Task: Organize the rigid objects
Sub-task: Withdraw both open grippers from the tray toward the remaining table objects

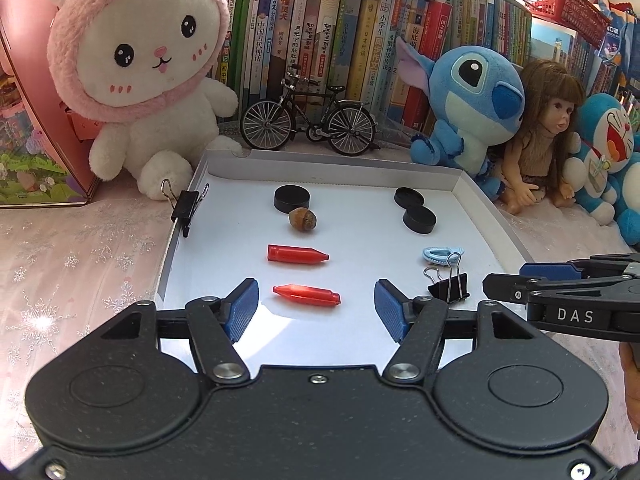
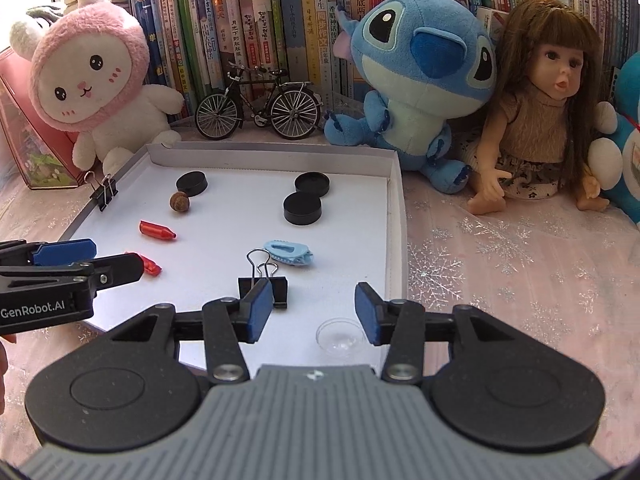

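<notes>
Lying in the white tray [image 1: 460, 184], two red caps [image 1: 306, 294] point right, long axis left to right, beside an acorn [image 1: 302, 219], three black discs [image 1: 291, 198], a blue clip [image 1: 442, 255] and a binder clip [image 1: 450, 286]. Both the left tool [image 1: 316, 308] and the right tool [image 2: 314, 312] are spread, holding nothing.

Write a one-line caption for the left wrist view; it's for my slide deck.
Open left gripper hovering over a red crayon in a white tray.
</notes>
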